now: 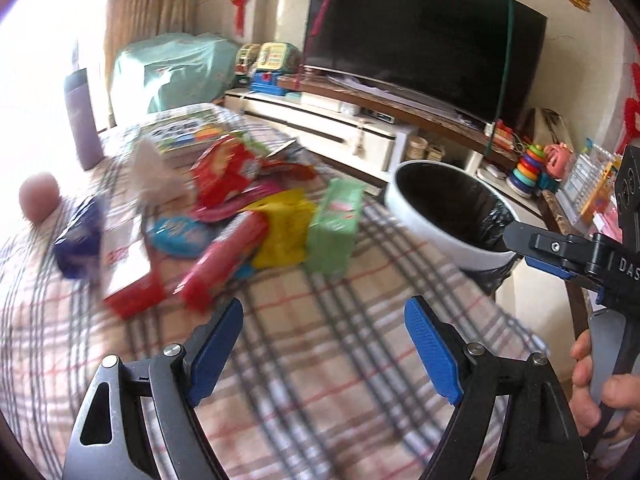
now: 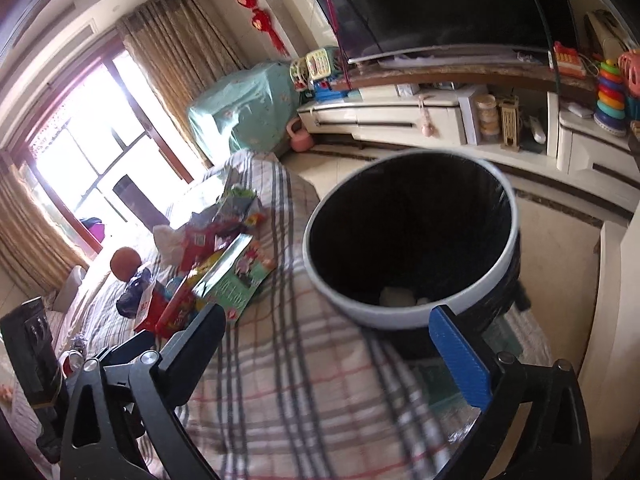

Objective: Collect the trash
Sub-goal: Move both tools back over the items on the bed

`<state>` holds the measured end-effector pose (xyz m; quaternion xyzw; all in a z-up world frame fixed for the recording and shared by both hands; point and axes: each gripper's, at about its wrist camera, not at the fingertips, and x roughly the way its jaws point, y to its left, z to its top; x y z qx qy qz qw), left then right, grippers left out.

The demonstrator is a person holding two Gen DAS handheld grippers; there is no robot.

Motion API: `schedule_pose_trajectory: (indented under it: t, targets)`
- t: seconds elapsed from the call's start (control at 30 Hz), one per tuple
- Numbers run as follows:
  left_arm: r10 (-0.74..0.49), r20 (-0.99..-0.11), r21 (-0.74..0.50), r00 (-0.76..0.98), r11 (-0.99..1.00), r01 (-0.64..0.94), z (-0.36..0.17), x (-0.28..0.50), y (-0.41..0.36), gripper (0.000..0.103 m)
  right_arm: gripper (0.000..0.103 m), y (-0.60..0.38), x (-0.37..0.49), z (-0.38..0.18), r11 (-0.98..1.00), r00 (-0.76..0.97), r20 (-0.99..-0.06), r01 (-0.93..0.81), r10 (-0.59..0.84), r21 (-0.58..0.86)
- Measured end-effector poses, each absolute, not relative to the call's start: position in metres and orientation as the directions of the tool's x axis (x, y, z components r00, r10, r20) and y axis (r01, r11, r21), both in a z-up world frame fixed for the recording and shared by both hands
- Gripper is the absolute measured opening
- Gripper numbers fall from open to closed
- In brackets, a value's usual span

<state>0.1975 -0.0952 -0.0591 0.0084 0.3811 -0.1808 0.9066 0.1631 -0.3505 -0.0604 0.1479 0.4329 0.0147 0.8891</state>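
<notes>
A heap of wrappers lies on the plaid tablecloth: a green pack, a yellow wrapper, red packets, a blue wrapper and crumpled white tissue. The green pack also shows in the right wrist view. A white bin with a black liner stands past the table's right edge; it shows large in the right wrist view with something white at its bottom. My left gripper is open and empty, short of the heap. My right gripper is open and empty by the bin's near rim.
A purple bottle and a reddish ball stand at the table's far left, books behind the heap. A TV on a low cabinet with toys lines the far wall. A black box stands at left.
</notes>
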Motion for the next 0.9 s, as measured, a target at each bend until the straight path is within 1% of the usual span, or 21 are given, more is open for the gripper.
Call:
schedule_pose_trajectory:
  t: [0.07, 0.2, 0.43, 0.53, 0.73, 0.9]
  targets:
    - [-0.307, -0.695, -0.12, 0.65, 0.941, 0.316, -0.058, 0.188, -0.087, 0.083, 0.102, -0.34, 0.163, -0.065, 0.954, 0.608, -0.773, 0.084, 0.181, 0.289]
    - [-0.268, -0.698, -0.101, 0.664, 0.955, 0.279, -0.057, 0.174, -0.074, 0.083, 0.102, -0.321, 0.163, -0.074, 0.957, 0.588, -0.787, 0.07, 0.189, 0.282]
    - [-0.239, -0.713, -0.115, 0.659, 0.967, 0.227, -0.052, 0.176, -0.058, 0.083, 0.102, -0.293, 0.163, -0.089, 0.963, 0.575, -0.789, 0.01, 0.216, 0.27]
    - [-0.243, -0.722, -0.103, 0.648, 0.964, 0.247, -0.05, 0.18, -0.058, 0.083, 0.102, -0.284, 0.164, -0.093, 0.966, 0.582, -0.784, -0.009, 0.216, 0.259]
    - [-0.245, -0.725, -0.018, 0.643, 0.941, 0.339, -0.046, 0.204, -0.059, 0.083, 0.102, -0.27, 0.172, -0.098, 0.96, 0.589, -0.768, -0.052, 0.253, 0.276]
    - [-0.233, -0.732, 0.038, 0.64, 0.925, 0.379, -0.054, 0.235, -0.058, 0.083, 0.102, -0.266, 0.188, -0.108, 0.96, 0.539, -0.806, -0.011, 0.243, 0.281]
